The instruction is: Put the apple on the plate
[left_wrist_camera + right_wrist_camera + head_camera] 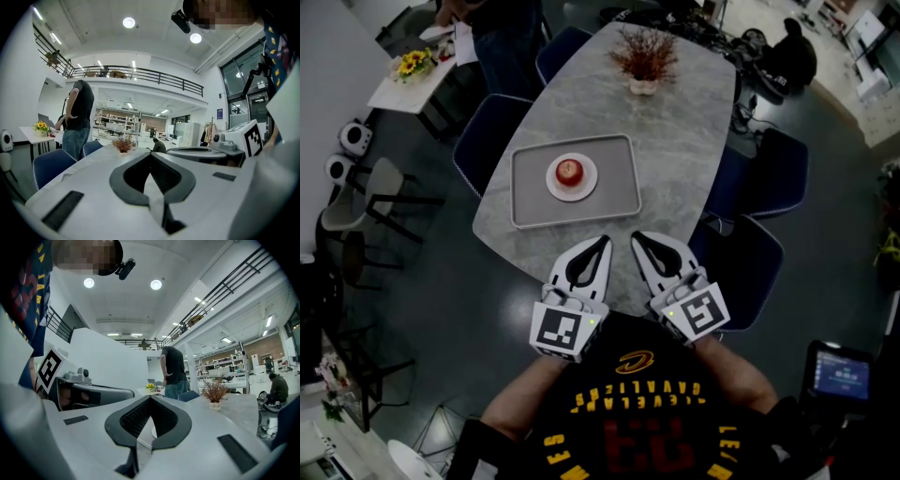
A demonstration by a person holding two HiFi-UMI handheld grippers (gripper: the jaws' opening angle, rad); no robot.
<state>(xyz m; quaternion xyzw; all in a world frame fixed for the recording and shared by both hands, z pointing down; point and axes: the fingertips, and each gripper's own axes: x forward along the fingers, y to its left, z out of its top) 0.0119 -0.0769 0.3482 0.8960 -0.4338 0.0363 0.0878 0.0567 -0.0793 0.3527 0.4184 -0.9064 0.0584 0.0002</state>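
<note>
A red apple sits on a small white plate in the middle of a grey tray on the marble table. Both grippers hover side by side over the table's near edge, short of the tray and pointing toward it. The left gripper has its tips together with nothing between them, and so does the right gripper. In the left gripper view the jaws meet over the tabletop; in the right gripper view the jaws meet as well.
A vase of dried red twigs stands at the table's far end. Blue chairs ring the table. A person stands beyond the far left corner beside a side table with yellow flowers.
</note>
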